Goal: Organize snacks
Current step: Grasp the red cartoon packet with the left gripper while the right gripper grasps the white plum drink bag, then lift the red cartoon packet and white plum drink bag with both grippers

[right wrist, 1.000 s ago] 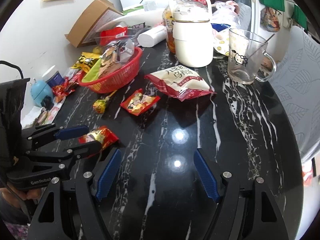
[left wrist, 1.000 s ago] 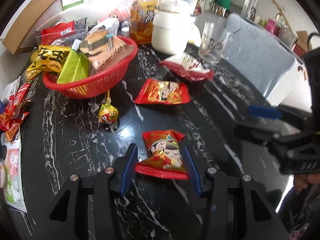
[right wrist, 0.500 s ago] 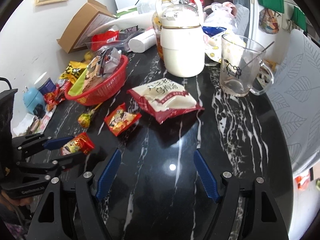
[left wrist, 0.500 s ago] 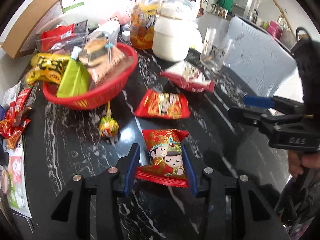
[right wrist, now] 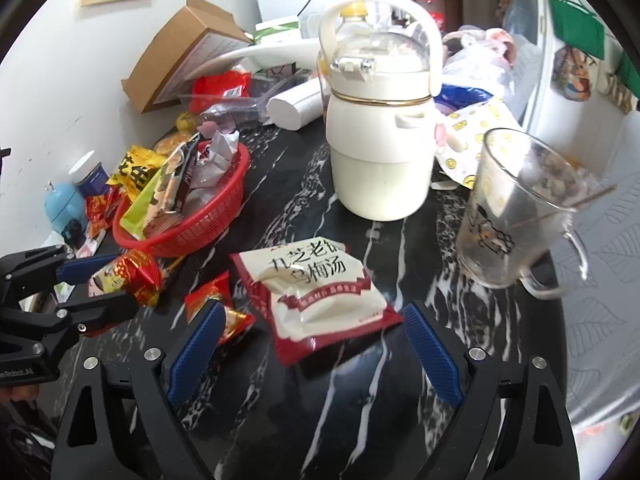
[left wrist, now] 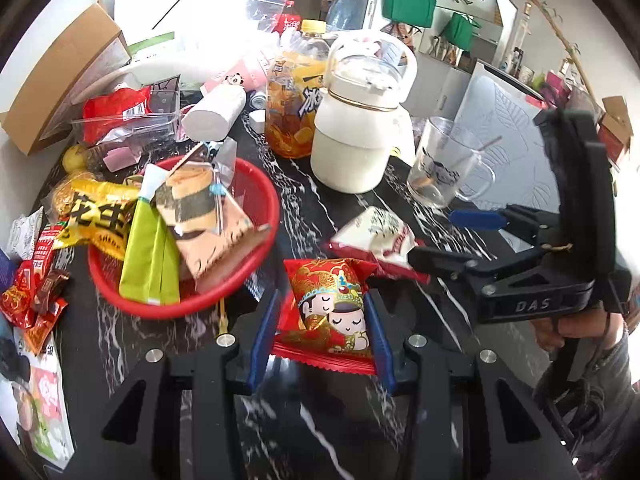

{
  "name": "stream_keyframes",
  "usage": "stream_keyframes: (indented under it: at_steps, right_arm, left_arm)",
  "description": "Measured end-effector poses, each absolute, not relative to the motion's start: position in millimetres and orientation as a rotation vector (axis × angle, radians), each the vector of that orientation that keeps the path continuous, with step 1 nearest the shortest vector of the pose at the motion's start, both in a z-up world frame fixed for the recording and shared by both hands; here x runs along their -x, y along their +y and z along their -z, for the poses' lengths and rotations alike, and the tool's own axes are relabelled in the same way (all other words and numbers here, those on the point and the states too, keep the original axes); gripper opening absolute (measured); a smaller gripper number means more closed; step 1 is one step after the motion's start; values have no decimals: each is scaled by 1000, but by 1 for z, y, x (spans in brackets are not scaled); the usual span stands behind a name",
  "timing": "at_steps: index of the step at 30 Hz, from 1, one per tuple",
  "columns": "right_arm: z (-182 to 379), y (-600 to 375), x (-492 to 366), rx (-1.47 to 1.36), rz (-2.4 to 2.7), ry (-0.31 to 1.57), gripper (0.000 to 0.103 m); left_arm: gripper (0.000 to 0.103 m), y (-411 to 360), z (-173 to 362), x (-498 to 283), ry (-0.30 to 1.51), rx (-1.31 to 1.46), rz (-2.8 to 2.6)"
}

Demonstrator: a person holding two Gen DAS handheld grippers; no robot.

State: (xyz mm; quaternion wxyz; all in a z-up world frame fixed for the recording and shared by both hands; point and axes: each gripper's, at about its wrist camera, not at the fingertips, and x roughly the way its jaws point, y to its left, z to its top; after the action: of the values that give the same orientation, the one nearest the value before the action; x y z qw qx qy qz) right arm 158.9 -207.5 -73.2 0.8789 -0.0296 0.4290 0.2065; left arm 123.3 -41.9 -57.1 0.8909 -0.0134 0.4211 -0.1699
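My left gripper [left wrist: 320, 320] is shut on a red snack packet [left wrist: 328, 312] printed with two cartoon faces and holds it above the black marble table, beside the red basket [left wrist: 256, 268]. The basket holds several snacks. From the right wrist view the same left gripper [right wrist: 96, 280] shows at the left with the red packet [right wrist: 128, 276] in it. My right gripper [right wrist: 310, 316] is opening, and a white-and-red packet [right wrist: 320, 292] lies flat on the table between its fingers, untouched. Another small red packet [right wrist: 212, 304] lies partly behind its left finger.
A white jug [right wrist: 380, 152] and a glass mug [right wrist: 508, 220] stand behind the white packet. A bottle of orange drink [left wrist: 292, 112], a cardboard box [left wrist: 60, 80] and loose wrappers [left wrist: 36, 280] crowd the back and left. The table edge [right wrist: 560, 320] curves on the right.
My left gripper has closed on the red packet and lifted it toward the basket. My right gripper has moved forward to the white-and-red packet and its jaws have widened.
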Motion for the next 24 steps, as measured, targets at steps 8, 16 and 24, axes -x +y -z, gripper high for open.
stream_keyframes:
  at_steps: [8,16,24]
  right_arm:
    - [101,-203,-202,68,-564,1009,94]
    - [122,-188,-217,125,-599,1065,94]
    - [116,-183,-197,177,-549,1007,72]
  left_arm:
    - [42,-46,57,-145,884,45,346]
    - [42,-44,58,-149,892,46,342]
    - [42,-37,59,-142,895,52,323]
